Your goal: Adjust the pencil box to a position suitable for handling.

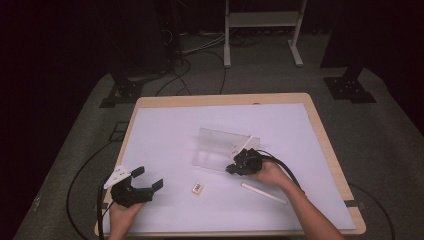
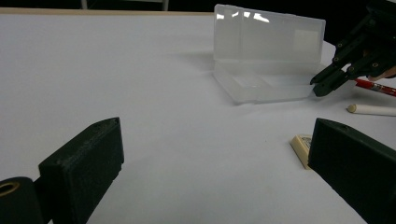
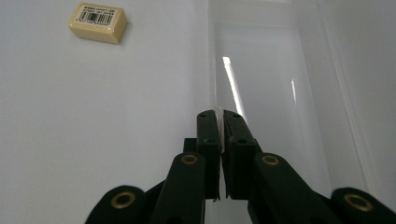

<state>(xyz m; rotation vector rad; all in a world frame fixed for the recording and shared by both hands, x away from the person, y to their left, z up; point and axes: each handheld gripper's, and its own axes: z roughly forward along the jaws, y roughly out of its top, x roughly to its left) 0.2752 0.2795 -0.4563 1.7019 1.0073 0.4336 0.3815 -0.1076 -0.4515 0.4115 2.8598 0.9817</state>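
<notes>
1. The clear plastic pencil case (image 1: 222,150) lies open at mid-worktop (image 1: 165,125), lid upright.
2. The right tool (image 1: 239,167) is clenched on the tray's thin front wall (seen edge-on in its own view).
3. The left tool (image 1: 145,181) hangs released, well apart.
4. The case looks light, stiff and slippery; pinching the rim suits it, though it may skid.
5. An eraser (image 1: 197,188) and a white stick (image 1: 264,193) lie near.

Dim surroundings, bright sheet, perhaps slight blur up close.
</notes>
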